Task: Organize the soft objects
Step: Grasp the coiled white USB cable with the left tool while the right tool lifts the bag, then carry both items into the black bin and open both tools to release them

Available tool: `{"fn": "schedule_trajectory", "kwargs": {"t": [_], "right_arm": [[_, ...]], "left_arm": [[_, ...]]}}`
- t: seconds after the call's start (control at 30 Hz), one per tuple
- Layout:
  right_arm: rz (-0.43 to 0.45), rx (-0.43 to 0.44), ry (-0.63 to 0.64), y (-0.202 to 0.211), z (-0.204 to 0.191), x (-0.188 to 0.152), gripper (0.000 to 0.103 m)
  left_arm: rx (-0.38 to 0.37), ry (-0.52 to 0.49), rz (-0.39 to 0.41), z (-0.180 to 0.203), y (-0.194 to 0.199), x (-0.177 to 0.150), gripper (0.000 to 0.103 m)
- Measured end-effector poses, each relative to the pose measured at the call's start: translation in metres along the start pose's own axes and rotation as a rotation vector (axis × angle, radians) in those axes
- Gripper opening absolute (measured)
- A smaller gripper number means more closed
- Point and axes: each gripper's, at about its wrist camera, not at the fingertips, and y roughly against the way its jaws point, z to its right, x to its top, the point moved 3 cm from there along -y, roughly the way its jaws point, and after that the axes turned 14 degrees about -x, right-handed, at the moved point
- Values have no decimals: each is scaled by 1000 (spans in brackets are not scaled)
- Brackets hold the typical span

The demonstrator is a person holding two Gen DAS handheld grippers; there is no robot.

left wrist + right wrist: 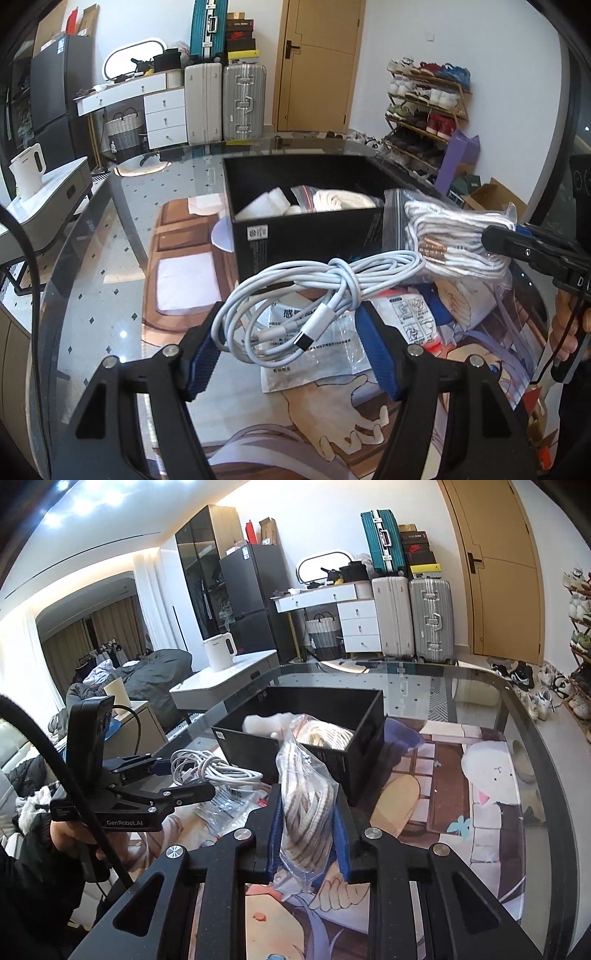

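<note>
currently: two soft bundles held near black box (306,236)
left gripper (288,343) clamps white cable coil (295,299); right gripper (308,834) pinches bagged cord (306,812); both raised above glass table (110,258).

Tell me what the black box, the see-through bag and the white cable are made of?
The black box looks like matte printed cardboard: thin flat walls and a white label on its side. The see-through bag seems to be thin glossy plastic; it crinkles, shines and shows white rope inside. The white cable appears to have a smooth rubbery plastic coating, bending in soft loops, with a hard plug end.
</note>
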Motion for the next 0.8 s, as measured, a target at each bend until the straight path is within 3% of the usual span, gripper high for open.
{"fn": "schedule_trajectory", "kwargs": {"t": [0.33, 0.8], "right_arm": [[61, 18, 19, 20, -15, 11, 22], [148, -24, -17, 45, -17, 39, 22]], "left_arm": [[4, -1, 58, 1, 22, 10, 69], [21, -4, 118, -2, 35, 35, 69]]}}
